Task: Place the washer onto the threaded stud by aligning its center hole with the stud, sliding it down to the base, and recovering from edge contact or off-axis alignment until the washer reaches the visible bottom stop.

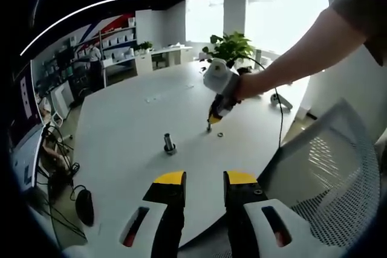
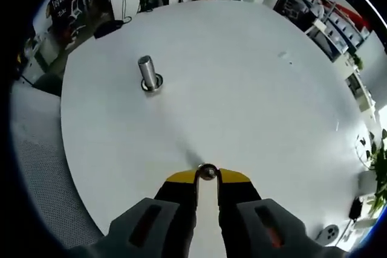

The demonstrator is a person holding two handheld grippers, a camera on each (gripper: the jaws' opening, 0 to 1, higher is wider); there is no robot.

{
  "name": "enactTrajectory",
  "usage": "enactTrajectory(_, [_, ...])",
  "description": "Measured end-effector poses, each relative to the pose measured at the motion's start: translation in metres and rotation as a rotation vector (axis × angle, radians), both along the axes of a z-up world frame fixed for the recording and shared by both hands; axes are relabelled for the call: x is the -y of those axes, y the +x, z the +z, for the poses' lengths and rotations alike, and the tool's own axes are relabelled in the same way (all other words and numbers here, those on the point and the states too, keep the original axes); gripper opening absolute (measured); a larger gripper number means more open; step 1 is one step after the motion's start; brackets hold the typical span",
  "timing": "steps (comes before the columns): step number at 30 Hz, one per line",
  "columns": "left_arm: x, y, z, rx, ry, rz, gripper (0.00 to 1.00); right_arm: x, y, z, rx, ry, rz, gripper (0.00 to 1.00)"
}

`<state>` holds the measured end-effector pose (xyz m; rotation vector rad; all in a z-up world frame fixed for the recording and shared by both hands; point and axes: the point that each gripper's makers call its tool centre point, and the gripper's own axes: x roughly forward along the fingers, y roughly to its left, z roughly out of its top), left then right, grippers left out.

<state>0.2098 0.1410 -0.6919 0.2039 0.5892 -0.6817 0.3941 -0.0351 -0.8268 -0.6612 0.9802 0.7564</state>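
The white table [image 1: 121, 125] carries the threaded stud [image 1: 169, 143], which stands upright on its round base; in the right gripper view the threaded stud [image 2: 147, 72] sits well ahead and to the left of the jaws, with a ring-shaped collar around its foot. The washer [image 2: 207, 172] is pinched at the yellow tips of the right gripper [image 2: 207, 176], whose jaws are closed tight on its rim with the hole visible between them; it is well apart from the stud and not yet over it. In the left gripper view the right gripper [image 1: 210, 126] points steeply down toward the tabletop, held by a hand [image 1: 245, 86] at the end of an extended bare arm entering from the upper right. A second small ring [image 1: 220, 134] lies flat on the table just beside that gripper's tip. The left gripper [image 1: 204, 180] hovers at the near table edge, its jaws parted with nothing between them. A mesh chair back [image 1: 326, 167] stands at the right, a potted plant [image 1: 230, 46] at the far edge, and a computer mouse [image 1: 84, 205] lies near the left edge.
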Motion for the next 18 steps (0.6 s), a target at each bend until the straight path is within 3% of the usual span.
enactTrajectory(18, [-0.001,0.000,-0.002,-0.010,0.001,0.005,0.23,0.002,-0.007,-0.025,-0.056,-0.021,-0.019,0.13])
